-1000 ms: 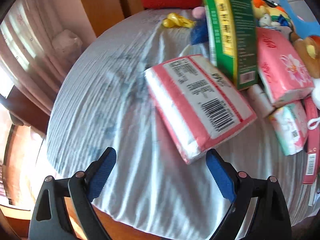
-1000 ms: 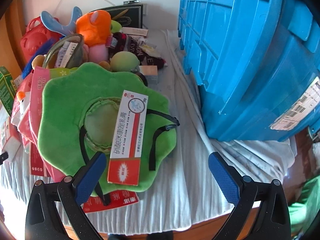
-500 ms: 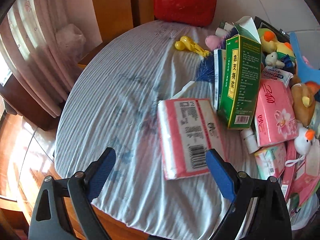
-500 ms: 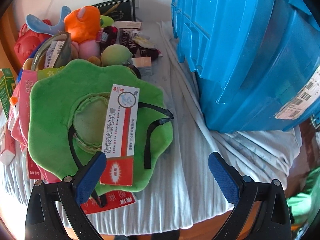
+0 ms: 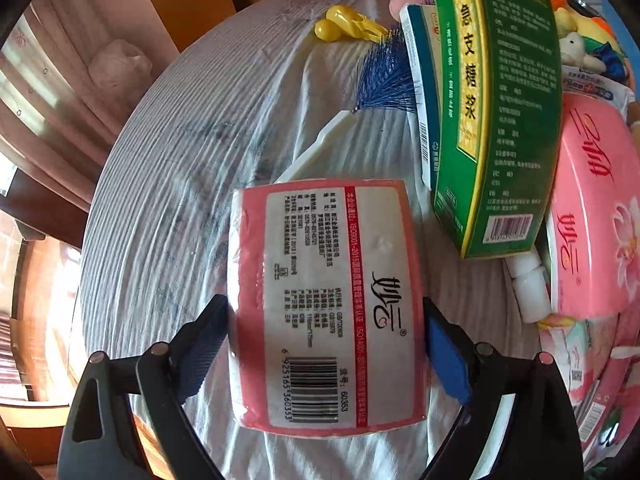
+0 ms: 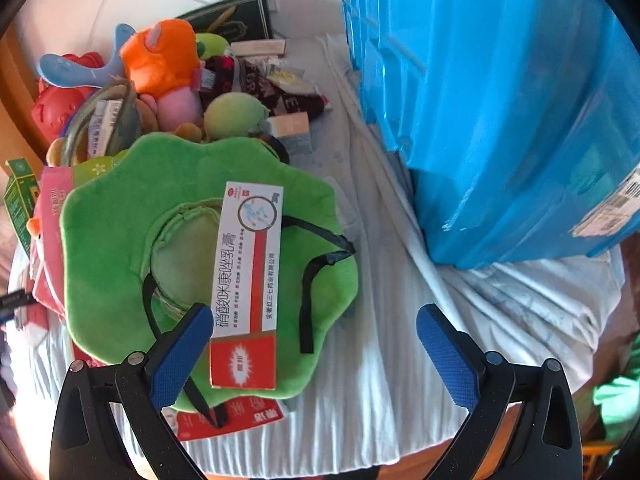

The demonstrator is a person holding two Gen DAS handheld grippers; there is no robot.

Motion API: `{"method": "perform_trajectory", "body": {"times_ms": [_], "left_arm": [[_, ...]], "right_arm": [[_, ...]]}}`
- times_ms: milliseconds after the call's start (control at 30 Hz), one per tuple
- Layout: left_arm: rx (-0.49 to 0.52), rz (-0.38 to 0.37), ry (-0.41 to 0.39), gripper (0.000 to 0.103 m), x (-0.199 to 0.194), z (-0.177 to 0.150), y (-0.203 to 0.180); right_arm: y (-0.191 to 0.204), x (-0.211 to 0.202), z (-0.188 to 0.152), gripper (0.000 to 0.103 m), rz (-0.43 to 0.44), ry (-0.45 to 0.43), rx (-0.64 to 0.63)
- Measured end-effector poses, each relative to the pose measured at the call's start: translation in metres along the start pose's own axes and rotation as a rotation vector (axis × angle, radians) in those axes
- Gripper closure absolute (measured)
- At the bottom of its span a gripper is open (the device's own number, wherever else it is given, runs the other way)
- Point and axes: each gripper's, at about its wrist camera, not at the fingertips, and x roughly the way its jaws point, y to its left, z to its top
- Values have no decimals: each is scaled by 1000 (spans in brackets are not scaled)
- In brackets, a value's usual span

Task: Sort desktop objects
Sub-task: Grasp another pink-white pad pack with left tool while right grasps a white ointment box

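A pink and white tissue pack (image 5: 326, 304) with a barcode lies on the white cloth. My left gripper (image 5: 324, 350) straddles its near end, one blue pad on each side; the jaws are wide and touch or nearly touch its sides. My right gripper (image 6: 314, 354) is open and empty above the cloth. Its left pad is by a white and red ointment box (image 6: 248, 280) that lies on a green plush hat (image 6: 120, 220).
A green medicine box (image 5: 504, 100) leans beside another pink tissue pack (image 5: 592, 208), with a blue-bristled brush (image 5: 384, 76) and yellow clip (image 5: 344, 28) behind. A big blue plastic crate (image 6: 500, 100) stands right. Plush toys (image 6: 160, 56) crowd the back.
My left gripper has moved forward, so the tissue pack now sits between its pads. The right gripper has barely shifted and stays open.
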Motion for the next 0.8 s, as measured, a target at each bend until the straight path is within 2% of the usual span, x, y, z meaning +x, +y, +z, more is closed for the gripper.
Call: {"method": "perform_trajectory", "body": {"times_ms": [100,167,200,233,467,500,533,600,800], "left_arm": [[27,3,-24,13,-5,-13,3],[36,6,-44,13,-6,-20,6],[36,4,-50,13,-6,-21,8],[34,-2,-53,13,-7,-22,10],[39,-14,-59,13,-5,-22,16],[41,-15,-62,14,-6,-23,17],[40,-18,-65,14,-7,-24,18],[31,-32,-81,15,-13,-26,21],[47,-28,-201,15,-50,-39,30]], "right_arm": [[0,6,0,0,48,15,26],[5,8,1,13,59,11,22],[7,9,1,23,64,13,18],[10,11,2,27,69,19,15],[25,35,2,27,105,84,9],[26,39,1,30,102,93,3],[28,41,0,46,98,98,-5],[30,39,-2,61,94,91,-15],[38,12,-9,63,74,24,-58]]}}
